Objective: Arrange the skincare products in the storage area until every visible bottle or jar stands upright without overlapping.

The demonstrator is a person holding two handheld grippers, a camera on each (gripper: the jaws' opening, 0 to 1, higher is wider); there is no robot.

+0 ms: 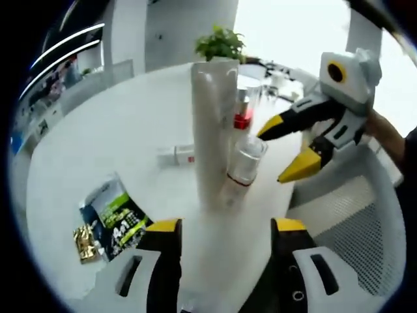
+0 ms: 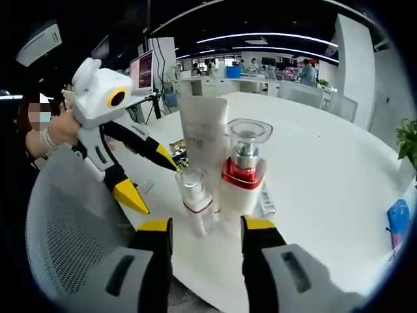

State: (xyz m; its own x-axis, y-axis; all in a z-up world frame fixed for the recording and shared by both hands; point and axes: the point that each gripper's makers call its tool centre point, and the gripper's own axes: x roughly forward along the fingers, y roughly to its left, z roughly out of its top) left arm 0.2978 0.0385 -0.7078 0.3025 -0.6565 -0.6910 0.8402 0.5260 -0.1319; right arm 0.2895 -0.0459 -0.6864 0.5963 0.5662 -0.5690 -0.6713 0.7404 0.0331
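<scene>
On the white bench (image 1: 98, 137), the tall white tube (image 1: 212, 130), the clear small bottle (image 2: 195, 199) and the red-collared bottle (image 2: 244, 173) stood upright together between both spread, empty grippers, the left gripper (image 1: 225, 228) view alone showing a green sachet (image 1: 117, 218) and the right gripper (image 2: 205, 228) view a blue packet (image 2: 397, 218).

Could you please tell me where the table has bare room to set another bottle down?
Bare table lies left of the tall white tube, beyond the snack packets. It is crowded right of the tube, among the clear bottle, the red-collared bottle and the right gripper.
</scene>
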